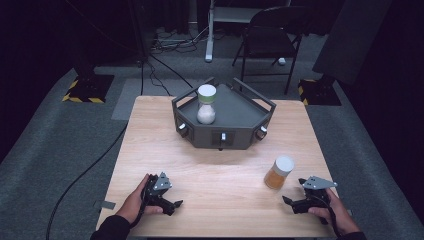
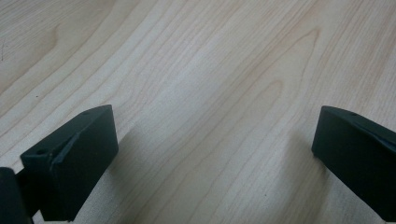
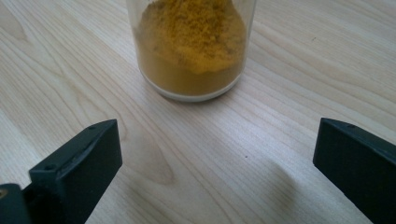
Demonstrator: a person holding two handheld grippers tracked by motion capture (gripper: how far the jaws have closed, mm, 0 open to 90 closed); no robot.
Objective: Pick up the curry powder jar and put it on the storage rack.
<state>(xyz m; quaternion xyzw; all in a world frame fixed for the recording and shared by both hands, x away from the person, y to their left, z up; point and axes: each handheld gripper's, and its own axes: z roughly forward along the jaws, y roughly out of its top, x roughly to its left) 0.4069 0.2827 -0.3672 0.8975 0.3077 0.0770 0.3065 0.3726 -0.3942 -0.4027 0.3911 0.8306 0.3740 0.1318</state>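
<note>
A: The right gripper [image 1: 294,199] sits low at the near right of the table [image 1: 150,130], jaws spread wide with nothing between them. In the right gripper view they flank bare wood.

B: And the jar of orange powder [image 1: 279,172]?

A: It stands upright on the table, just ahead of that gripper, apart from it. In the right gripper view [image 3: 192,51] its top is cut off by the frame edge, so the white lid shows in the high view alone.

B: The left gripper [image 1: 170,197]?

A: Near the left front edge, jaws wide apart too, holding nothing; its view gives wood grain between the black tips.

B: Anything farther back?

A: A dark grey tray [image 1: 240,107] with knobs on its front, and a jar of white powder [image 1: 206,104] standing inside at its left. What the knobs are is too small to tell.
</note>
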